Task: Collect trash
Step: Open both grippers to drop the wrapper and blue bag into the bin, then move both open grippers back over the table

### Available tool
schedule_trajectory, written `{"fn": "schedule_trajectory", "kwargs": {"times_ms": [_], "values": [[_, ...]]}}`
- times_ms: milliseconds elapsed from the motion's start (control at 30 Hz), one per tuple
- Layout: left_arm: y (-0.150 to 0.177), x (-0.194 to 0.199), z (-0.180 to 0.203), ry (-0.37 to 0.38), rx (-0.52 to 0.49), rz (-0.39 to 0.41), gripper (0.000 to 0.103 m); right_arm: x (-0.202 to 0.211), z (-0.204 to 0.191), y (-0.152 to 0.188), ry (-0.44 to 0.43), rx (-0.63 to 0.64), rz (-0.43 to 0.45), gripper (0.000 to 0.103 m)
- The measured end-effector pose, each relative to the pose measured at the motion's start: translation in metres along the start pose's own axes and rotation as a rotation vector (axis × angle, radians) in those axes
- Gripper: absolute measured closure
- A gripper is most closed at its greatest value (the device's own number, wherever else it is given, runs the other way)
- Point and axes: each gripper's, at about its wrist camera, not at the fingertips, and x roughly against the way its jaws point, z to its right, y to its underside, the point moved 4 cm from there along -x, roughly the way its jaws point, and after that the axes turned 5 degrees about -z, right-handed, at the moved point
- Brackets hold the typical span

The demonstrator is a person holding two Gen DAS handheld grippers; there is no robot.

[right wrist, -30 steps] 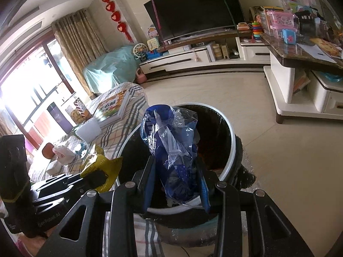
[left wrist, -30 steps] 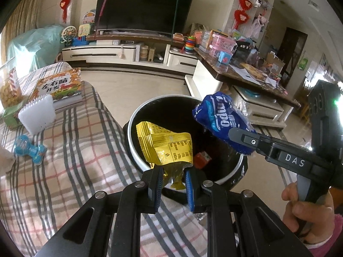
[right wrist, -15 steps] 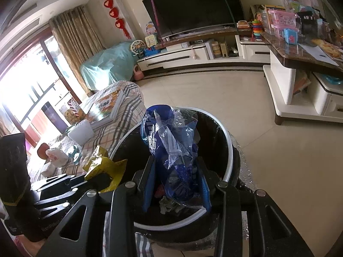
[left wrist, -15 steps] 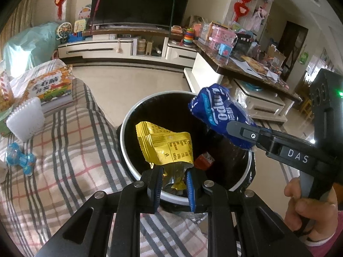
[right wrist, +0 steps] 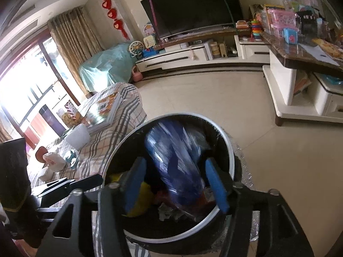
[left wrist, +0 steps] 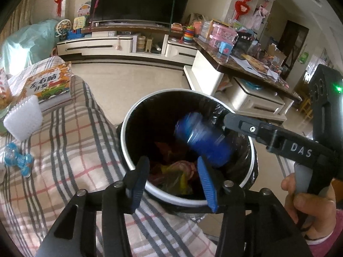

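now both tongs have just been opening over the round trash bin (left wrist: 128, 126), which stands against the edge of the plaid-covered tabletop (left wrist: 64, 150). the left tongs (left wrist: 172, 178) are spread with nothing between the pads; the yellow wrapper (left wrist: 178, 180) lies among the trash inside the bin. the right tongs (right wrist: 175, 184) are spread too, and the blue snack bag (right wrist: 175, 165), blurred, sits loose between the pads above the bin's mouth.
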Motion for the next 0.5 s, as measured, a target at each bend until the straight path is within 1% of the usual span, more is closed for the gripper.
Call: {"fn": "schedule_trajectory", "kwargs": {"times_ms": [67,133,167,300,367,467,500], "values": [[0.005,0.004,-0.004,-0.003,0.018,0.004,0.051,0.002,-0.001,0.002,-0.003,-0.008,0.004,0.035],[0.011,0.009,-0.009,-0.004,0.042,0.009,0.047,0.004,-0.001,0.003,-0.006,-0.011,0.008,0.034],[0.014,0.012,-0.012,-0.006,0.054,0.013,0.044,0.005,-0.002,0.004,-0.008,-0.012,0.009,0.032],[0.031,0.026,-0.026,-0.023,0.097,0.03,0.042,0.008,-0.01,0.009,-0.026,-0.012,0.012,0.022],[0.041,0.035,-0.033,-0.038,0.122,0.043,0.042,0.008,-0.017,0.014,-0.036,-0.012,0.008,0.019],[0.056,0.05,-0.043,-0.069,0.147,0.069,0.037,0.007,-0.026,0.023,-0.067,-0.027,-0.008,0.014],[0.061,0.056,-0.047,-0.083,0.154,0.076,0.036,0.006,-0.031,0.026,-0.081,-0.03,-0.014,0.014]]}}
